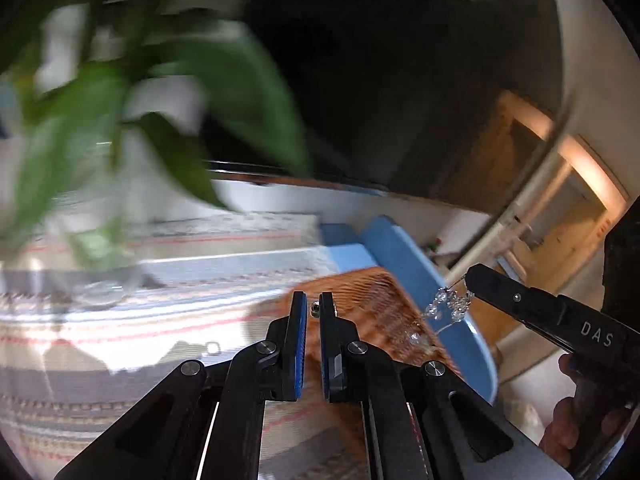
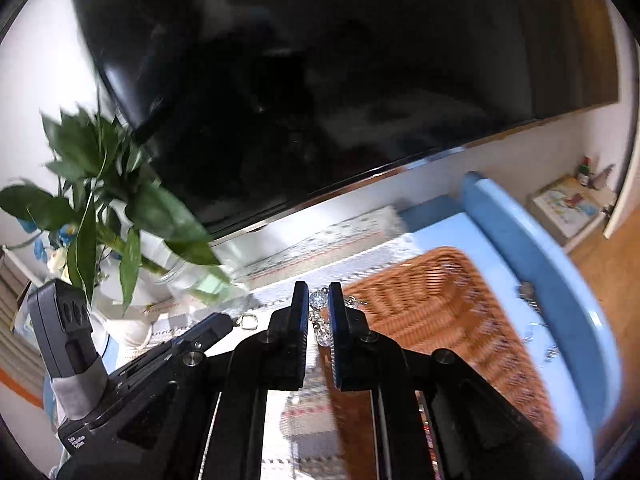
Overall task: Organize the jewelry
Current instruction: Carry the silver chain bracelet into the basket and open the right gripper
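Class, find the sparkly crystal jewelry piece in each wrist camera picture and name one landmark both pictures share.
Left wrist view: crystal jewelry piece hangs at right, from the right gripper, over the blue tray's edge.
Right wrist view: it sits bottom centre, pinched between the right gripper's fingers.
Shared landmark: the wicker basket beside it.

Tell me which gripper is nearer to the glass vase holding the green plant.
Left. The left gripper is over the striped cloth beside the glass vase, which stands to its left. The right gripper, shut on crystal jewelry, is farther off, by the wicker basket.
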### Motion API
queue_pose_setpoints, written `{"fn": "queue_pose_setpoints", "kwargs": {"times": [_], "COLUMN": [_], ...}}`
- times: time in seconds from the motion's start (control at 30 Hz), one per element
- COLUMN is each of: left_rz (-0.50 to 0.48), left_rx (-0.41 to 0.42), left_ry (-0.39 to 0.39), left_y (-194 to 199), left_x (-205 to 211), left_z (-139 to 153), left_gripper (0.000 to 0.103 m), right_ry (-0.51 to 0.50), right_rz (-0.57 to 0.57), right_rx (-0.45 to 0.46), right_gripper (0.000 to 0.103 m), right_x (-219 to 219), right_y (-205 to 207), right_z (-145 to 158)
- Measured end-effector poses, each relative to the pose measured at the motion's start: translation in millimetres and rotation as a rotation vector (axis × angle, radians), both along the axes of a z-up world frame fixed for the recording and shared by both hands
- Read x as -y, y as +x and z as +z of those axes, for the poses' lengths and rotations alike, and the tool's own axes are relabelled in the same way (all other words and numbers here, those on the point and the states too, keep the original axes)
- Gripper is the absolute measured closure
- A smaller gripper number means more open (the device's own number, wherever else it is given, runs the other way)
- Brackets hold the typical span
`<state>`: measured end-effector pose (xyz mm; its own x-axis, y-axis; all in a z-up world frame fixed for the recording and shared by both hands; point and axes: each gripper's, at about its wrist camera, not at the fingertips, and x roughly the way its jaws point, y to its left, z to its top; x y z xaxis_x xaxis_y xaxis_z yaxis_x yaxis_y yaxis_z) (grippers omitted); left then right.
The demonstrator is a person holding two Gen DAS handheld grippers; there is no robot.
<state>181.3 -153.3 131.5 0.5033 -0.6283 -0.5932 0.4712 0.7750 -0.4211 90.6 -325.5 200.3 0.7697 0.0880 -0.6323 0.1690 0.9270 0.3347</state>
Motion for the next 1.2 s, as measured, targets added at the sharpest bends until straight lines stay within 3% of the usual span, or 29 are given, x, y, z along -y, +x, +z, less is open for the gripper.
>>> {"fn": "queue_pose_setpoints", "kwargs": {"times": [0.2,0.3,0.5,0.87,1.2], "left_rz": [-0.127,-0.177,-0.292,-0.326,-0.309], "left_rx": [-0.072,-0.106,-0.123,-0.177,-0.224], "left_ry": [0.087,0.18,0.257,0.417,0.478], "left_y": [-19.4,-33.5,-67.1,-97.5,-94.7], "left_x": [56.0,82.5,117.9,148.1,148.8], "left_z": [-18.7,-32.8,-46.5,-75.4,-90.9], "left_gripper": [0.097,0.097,0.098,0.098,0.098], "right_ry": [-0.006,-0.008,0.004,0.016,0.04], "right_rz": [-0.083,-0.117,-0.13,-0.142,-0.152], "right_rx": [-0.001,-0.02,-0.082,-0.197,-0.239], "right_gripper": [0.093,0.093,0.093,0.093,0.093], "right_x": [37.8,53.1,69.6,75.6,81.2], "right_y": [-32.6,-42.9,-57.8,-71.2,-74.0], "right_z": [3.2,-5.5,-34.8,-86.2,-102.0]}}
